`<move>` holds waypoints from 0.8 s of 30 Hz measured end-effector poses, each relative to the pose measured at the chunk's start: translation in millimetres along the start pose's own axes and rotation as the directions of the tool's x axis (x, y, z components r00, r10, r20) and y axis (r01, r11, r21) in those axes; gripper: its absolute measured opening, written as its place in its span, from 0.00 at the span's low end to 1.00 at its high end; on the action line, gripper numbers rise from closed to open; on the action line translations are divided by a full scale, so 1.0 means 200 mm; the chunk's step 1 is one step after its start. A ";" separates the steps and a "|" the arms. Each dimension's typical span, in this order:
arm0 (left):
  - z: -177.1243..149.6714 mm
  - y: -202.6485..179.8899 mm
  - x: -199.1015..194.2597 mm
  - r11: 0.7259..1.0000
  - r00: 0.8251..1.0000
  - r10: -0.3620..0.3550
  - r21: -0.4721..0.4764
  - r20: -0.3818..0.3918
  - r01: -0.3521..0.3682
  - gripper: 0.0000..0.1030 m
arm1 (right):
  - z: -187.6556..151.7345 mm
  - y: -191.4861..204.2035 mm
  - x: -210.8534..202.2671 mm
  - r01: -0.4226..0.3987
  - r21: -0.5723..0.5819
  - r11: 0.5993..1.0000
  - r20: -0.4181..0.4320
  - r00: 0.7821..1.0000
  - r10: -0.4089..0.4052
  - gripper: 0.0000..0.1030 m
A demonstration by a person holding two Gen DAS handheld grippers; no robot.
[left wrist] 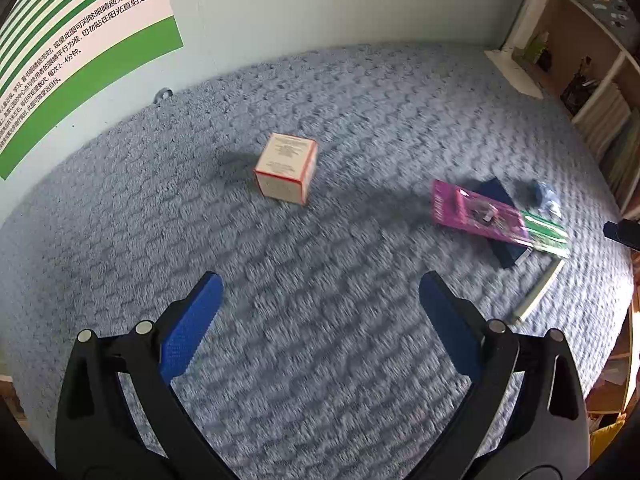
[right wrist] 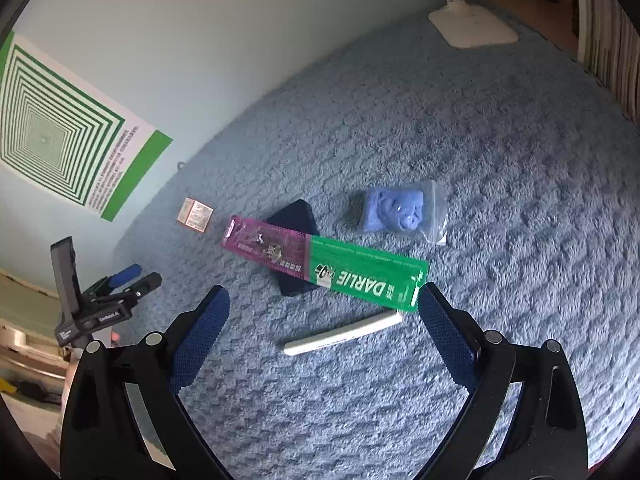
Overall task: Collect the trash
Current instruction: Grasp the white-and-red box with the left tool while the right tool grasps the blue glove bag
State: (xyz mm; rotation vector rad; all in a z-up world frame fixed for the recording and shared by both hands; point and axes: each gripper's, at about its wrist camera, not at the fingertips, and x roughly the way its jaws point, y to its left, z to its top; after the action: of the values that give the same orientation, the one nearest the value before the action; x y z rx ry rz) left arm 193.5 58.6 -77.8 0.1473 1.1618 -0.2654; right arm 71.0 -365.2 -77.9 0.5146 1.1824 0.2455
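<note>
Trash on blue mat (right wrist: pixel 500 160): clear bag (right wrist: pixel 404 211) with blue cloth (right wrist: pixel 398 208) inside.

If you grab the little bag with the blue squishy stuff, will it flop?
Probably. The clear bag looks like thin, wrinkled plastic, so it should sag and may slip. The crumpled blue wad inside looks soft and light. It lies flat on the carpet, so rolling seems unlikely.

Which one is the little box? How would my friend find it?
Look at the blue carpet near the wall with the green striped poster. The little box sits alone there, away from the pile with the toothpaste box. It is a pale cube with red edges.
</note>
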 end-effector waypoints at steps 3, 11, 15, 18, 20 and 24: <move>0.08 0.03 0.08 1.000 1.000 0.014 0.003 -0.008 -0.014 0.93 | 0.06 -0.01 0.07 0.028 -0.022 0.999 -0.016 0.999 -0.028 0.91; 0.24 0.08 0.29 1.000 0.999 0.015 0.023 -0.043 -0.014 0.93 | 0.18 -0.06 0.23 0.104 -0.041 0.994 -0.044 0.993 -0.106 0.91; 0.31 0.10 0.37 0.999 0.999 0.012 0.033 -0.044 -0.010 0.93 | 0.20 -0.07 0.30 0.172 -0.071 0.982 -0.048 0.983 -0.176 0.90; 0.36 0.09 0.43 0.999 0.999 0.009 0.050 -0.039 -0.007 0.93 | 0.21 -0.08 0.34 0.215 -0.084 0.973 -0.044 0.975 -0.219 0.90; 0.38 0.08 0.46 0.998 0.999 0.014 0.066 -0.037 -0.012 0.93 | 0.21 -0.07 0.37 0.236 -0.097 0.967 -0.045 0.969 -0.241 0.90; 0.41 0.07 0.53 0.996 0.999 0.015 0.083 -0.034 -0.012 0.86 | 0.21 -0.03 0.44 0.262 -0.144 0.954 -0.060 0.960 -0.272 0.89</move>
State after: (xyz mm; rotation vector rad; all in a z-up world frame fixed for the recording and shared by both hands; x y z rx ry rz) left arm 310.1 37.8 -142.9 0.2332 1.1845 -0.3000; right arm 142.5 -340.9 -141.0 0.2241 1.2879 0.1119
